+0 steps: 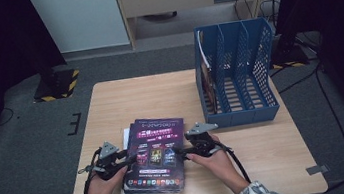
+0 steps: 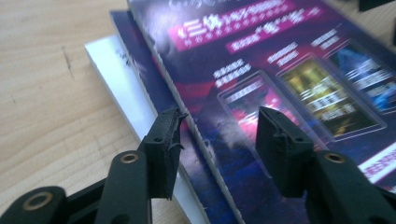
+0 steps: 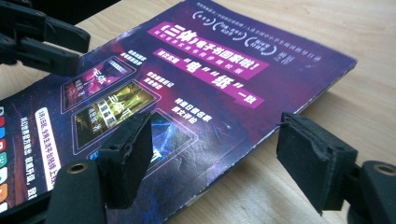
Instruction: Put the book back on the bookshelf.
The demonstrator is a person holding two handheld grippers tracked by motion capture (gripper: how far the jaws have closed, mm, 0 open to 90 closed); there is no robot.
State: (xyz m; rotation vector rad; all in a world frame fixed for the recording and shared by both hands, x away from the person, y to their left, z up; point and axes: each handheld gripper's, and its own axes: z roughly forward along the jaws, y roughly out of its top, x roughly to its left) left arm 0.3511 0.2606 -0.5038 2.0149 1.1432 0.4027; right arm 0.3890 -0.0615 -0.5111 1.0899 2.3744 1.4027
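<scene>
A purple magazine (image 1: 156, 154) tops a small stack near the table's front edge, with a white booklet (image 2: 116, 79) and another purple cover beneath it. My left gripper (image 1: 127, 161) is at the magazine's left edge; in the left gripper view the left gripper (image 2: 219, 140) stands open, one jaw beside that edge and the other over the cover. My right gripper (image 1: 183, 152) is at the magazine's right edge. In the right gripper view the right gripper (image 3: 215, 158) is open, its left jaw over the cover and its right jaw over bare wood.
A blue file rack (image 1: 237, 73) with several slots stands at the table's back right, a magazine (image 1: 206, 80) upright in its leftmost slot. Bare wooden table (image 1: 125, 103) lies behind and left of the stack. Cables trail from both grippers toward the front edge.
</scene>
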